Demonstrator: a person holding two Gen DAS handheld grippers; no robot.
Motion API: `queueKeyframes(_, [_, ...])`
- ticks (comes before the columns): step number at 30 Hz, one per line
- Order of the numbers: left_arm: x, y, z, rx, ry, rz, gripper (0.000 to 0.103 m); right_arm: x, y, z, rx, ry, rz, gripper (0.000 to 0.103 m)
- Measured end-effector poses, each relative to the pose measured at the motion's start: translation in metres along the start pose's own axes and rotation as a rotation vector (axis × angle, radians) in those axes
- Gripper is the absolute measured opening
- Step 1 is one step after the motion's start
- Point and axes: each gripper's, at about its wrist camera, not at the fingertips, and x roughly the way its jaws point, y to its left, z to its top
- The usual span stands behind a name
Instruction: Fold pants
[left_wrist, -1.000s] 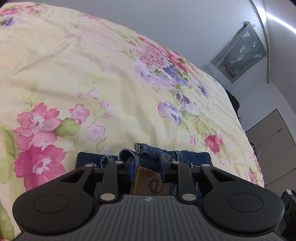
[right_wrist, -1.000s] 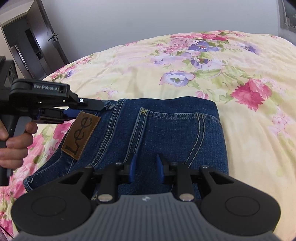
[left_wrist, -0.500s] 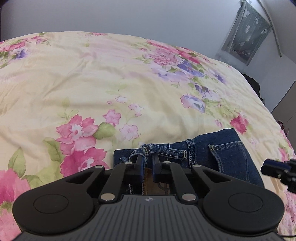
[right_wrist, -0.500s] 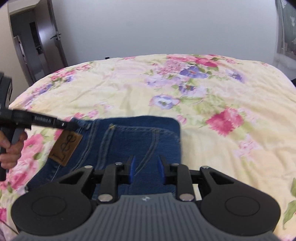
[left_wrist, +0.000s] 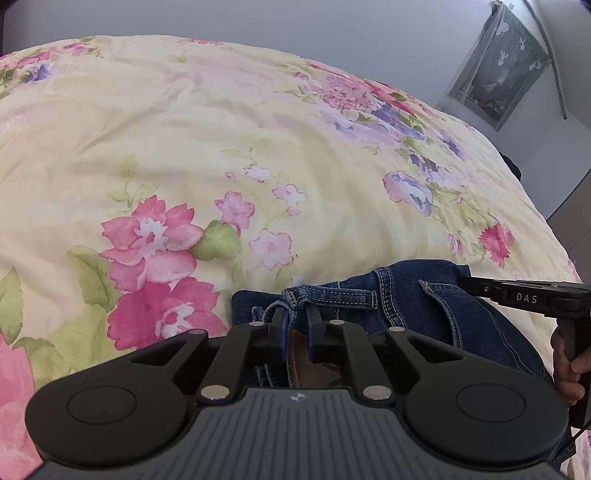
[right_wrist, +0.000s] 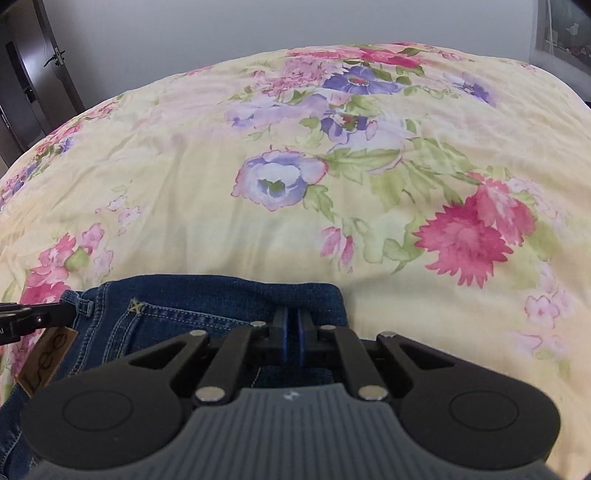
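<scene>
Left wrist view first: the left gripper (left_wrist: 295, 325) sits low over the waistband of the dark blue denim pants (left_wrist: 424, 314), its blue-padded jaws nearly together and pinching a bunched bit of the waistband, with the brown leather patch (left_wrist: 301, 360) showing just behind the pads; those jaws have just been easing a touch wider, denim between them. The pants lie folded on the pale yellow floral bedspread (left_wrist: 184, 147), near its close edge. At the right edge the black right gripper (left_wrist: 469, 286) reaches in onto the far corner of the denim, with the person's right hand (left_wrist: 567, 363) wrapped on its handle. Over to the right wrist view: the right gripper (right_wrist: 293, 323) has just been closing, and its blue pads are now pressed together over the top folded edge of the pants (right_wrist: 203, 302), though whether cloth is caught between them cannot be told. The stitched back pocket lies to the left of its jaws. At the far left the left gripper's black tip (right_wrist: 62, 314) touches the waistband beside a belt loop, just above the tilted brown leather patch (right_wrist: 48, 354). The floral bedspread (right_wrist: 332, 166) fills everything beyond.
</scene>
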Motion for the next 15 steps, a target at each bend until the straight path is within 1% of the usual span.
queueKeyframes(3, [-0.004,-0.003,0.006,-0.003,0.024,0.016,0.018,-0.005,0.005,0.002,-0.022,0.007,-0.018,0.0])
queueKeyframes(5, [-0.014,-0.006,0.009,-0.018,0.029,0.021,0.02,-0.017,0.009,0.002,-0.027,-0.002,-0.033,0.001])
queueKeyframes(6, [-0.023,-0.01,0.009,-0.01,0.02,0.036,0.024,-0.027,0.011,0.001,-0.032,-0.016,-0.037,0.003])
queueKeyframes(8, [-0.043,-0.022,0.004,0.043,-0.012,0.088,0.026,-0.054,0.015,-0.008,-0.057,-0.047,-0.034,0.005])
queueKeyframes(9, [-0.054,-0.027,0.0,0.075,-0.025,0.097,0.026,-0.067,0.016,-0.014,-0.071,-0.062,-0.028,0.005])
queueKeyframes(13, [-0.091,-0.049,-0.021,0.18,-0.042,0.076,0.026,-0.126,0.019,-0.05,-0.139,-0.11,-0.033,0.005])
queueKeyframes(15, [-0.104,-0.061,-0.035,0.241,-0.031,0.054,0.026,-0.147,0.016,-0.071,-0.123,-0.111,-0.035,0.005])
